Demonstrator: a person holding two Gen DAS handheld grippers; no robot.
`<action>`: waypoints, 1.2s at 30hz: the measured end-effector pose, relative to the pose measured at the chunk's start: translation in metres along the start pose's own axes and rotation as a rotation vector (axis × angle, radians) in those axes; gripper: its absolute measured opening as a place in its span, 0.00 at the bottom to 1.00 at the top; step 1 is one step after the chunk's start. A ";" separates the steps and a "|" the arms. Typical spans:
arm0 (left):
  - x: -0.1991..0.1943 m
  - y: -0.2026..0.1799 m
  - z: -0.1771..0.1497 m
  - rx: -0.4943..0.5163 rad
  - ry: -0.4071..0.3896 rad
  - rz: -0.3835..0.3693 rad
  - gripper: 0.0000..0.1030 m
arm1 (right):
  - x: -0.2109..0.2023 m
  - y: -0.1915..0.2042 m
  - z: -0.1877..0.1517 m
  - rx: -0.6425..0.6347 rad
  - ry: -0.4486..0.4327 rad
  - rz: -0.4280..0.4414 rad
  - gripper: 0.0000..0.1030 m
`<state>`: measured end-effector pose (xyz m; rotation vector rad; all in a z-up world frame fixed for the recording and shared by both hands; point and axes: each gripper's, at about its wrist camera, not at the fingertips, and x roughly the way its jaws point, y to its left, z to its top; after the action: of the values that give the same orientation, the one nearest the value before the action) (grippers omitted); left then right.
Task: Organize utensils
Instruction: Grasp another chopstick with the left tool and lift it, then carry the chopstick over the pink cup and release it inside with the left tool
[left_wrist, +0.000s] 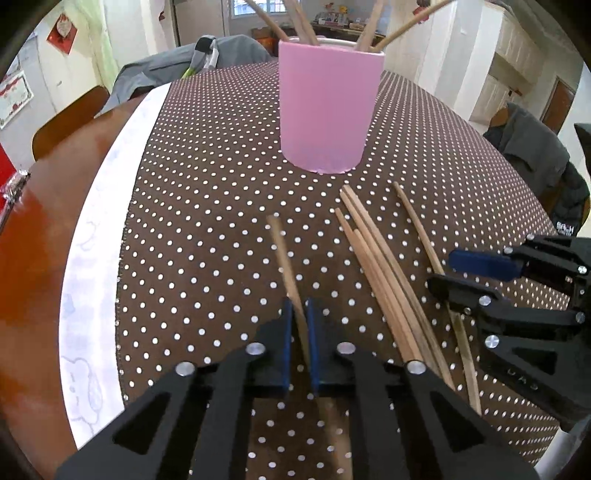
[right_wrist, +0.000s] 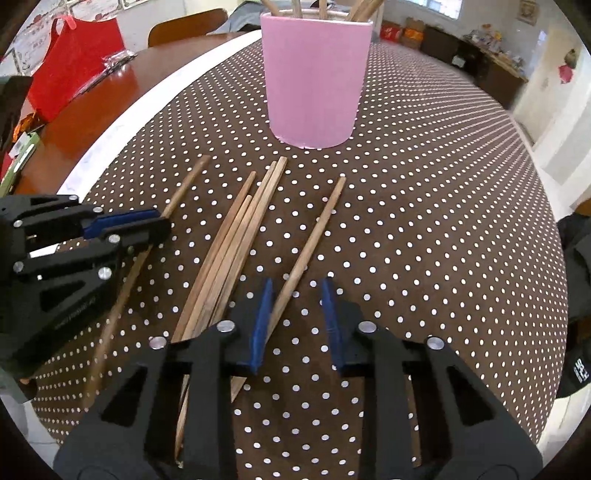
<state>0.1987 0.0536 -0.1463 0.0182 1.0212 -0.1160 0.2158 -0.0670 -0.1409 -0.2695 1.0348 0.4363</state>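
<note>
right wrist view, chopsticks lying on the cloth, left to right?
Lone chopstick running under the left hand-held gripper → bundle of four chopsticks → single chopstick whose near end lies between the fingers of the right hand-held gripper.

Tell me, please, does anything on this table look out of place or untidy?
Yes: several chopsticks lie loose on the dotted cloth before the pink cup, a bundle and one single, unlike those upright in the cup. The left gripper pinches another.

Wooden chopsticks (right_wrist: 236, 236) lie before pink cup (right_wrist: 314, 74).
</note>
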 end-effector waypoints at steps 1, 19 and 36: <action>0.000 0.001 0.000 -0.010 -0.002 -0.010 0.05 | 0.000 -0.002 0.001 -0.006 0.009 0.003 0.17; -0.074 -0.024 0.010 0.014 -0.353 -0.161 0.05 | -0.042 -0.057 -0.020 0.115 -0.134 0.235 0.06; -0.107 -0.008 0.053 -0.103 -0.749 -0.296 0.05 | -0.129 -0.072 0.004 0.105 -0.524 0.300 0.05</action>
<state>0.1880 0.0517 -0.0270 -0.2550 0.2734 -0.3127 0.1968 -0.1572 -0.0257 0.0979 0.5792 0.6780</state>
